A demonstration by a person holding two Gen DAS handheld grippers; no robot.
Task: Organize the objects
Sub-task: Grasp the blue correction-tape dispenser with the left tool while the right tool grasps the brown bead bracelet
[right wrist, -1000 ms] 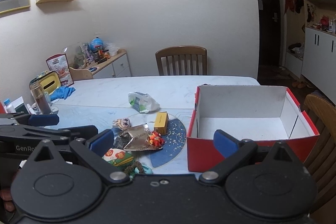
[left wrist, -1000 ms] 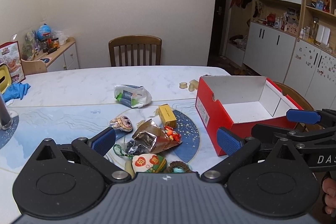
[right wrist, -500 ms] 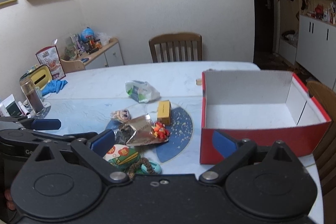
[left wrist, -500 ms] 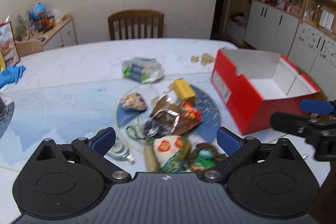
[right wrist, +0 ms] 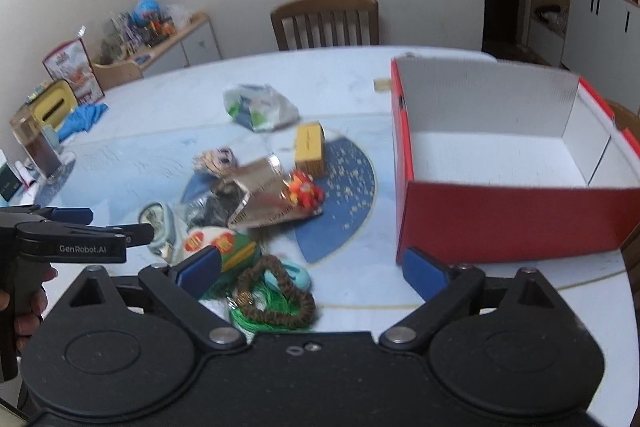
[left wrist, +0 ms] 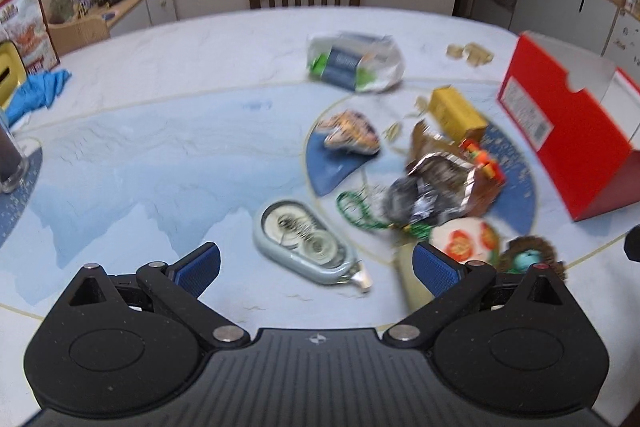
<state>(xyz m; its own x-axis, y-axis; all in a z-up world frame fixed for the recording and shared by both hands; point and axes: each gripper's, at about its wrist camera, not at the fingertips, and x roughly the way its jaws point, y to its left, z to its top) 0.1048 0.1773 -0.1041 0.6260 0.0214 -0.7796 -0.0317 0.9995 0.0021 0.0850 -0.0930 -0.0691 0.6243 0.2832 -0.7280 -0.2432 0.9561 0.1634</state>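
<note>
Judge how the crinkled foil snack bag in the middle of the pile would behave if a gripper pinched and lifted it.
The foil bag looks creased and partly flattened, so it would probably crumple in a pinch and feel light. Its shiny surface may slip between the pads. The small orange toy lies against it, apparently on its edge, so lifting would likely nudge that toy.

Red box (right wrist: 512, 219) — white inside; yellow carton (right wrist: 309, 148)
</note>
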